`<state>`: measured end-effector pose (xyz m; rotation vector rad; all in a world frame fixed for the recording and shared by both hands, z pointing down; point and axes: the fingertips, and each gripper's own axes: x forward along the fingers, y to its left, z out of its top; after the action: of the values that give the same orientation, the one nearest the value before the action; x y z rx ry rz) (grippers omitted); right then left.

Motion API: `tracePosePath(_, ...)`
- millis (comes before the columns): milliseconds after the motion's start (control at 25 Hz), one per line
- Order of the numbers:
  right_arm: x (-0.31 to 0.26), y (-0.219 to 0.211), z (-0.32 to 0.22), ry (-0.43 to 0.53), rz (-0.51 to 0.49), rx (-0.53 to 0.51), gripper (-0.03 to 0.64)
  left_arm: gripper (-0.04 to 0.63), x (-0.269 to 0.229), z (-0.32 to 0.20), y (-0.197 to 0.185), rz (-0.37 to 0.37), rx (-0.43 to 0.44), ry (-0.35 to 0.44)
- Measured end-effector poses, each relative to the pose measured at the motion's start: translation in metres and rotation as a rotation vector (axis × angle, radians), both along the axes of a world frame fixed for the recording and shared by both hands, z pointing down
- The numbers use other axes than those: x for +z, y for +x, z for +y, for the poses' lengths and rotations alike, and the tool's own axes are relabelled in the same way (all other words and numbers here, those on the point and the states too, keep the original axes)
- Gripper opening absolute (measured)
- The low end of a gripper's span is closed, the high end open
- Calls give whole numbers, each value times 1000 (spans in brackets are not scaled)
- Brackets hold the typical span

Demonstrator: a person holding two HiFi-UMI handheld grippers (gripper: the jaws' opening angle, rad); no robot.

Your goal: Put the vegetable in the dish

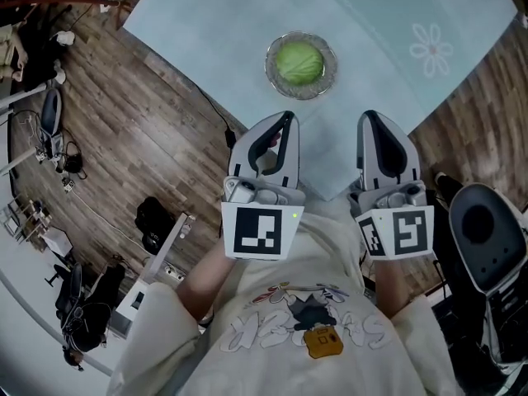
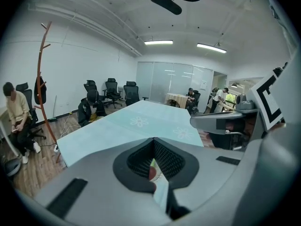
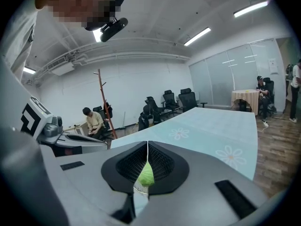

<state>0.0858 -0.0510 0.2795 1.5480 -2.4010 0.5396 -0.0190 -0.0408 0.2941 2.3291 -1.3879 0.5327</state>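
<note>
Pale table: vegetable in dish near its corner, ahead of your left gripper and right gripper, both closed, empty.

A white-walled room with strip lights, a glass partition, black office chairs, a coat stand and a wood plank floor.

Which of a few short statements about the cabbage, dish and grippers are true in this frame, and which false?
1. The cabbage lies in the dish. True.
2. The left gripper holds the cabbage. False: its jaws are shut on nothing.
3. The right gripper has its jaws together. True.
4. Both grippers touch the dish. False: both stop short of it, at the near edge of the table.
</note>
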Motion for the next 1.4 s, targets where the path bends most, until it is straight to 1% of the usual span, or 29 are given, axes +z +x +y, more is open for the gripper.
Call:
tracePosePath(160,-21,-2,11,26,10,17,23,6,-25,12,-1,13,36,29)
tracePosePath(520,-63,-19,52,78,24,34,23,6,-67,51,-11,35,72,68)
tracePosePath(720,-78,-27,69,102,17,42,23,7,-88,65,-18,51,83,108)
tracePosePath(800,-82,-32,78,105,7,46,23,6,-90,76,-20,56,96,110)
tracePosePath(920,-83,-41,86,106,-16,27,23,6,-90,87,-20,61,117,112)
tracePosePath(1080,-85,-52,101,99,-27,-1,23,6,-102,96,-20,49,174,139)
tracePosePath(1240,-87,-66,106,86,-52,-29,23,6,-113,98,-22,58,210,177)
tracePosePath(1400,-84,-69,114,68,-57,-58,23,6,-114,104,-13,54,253,189)
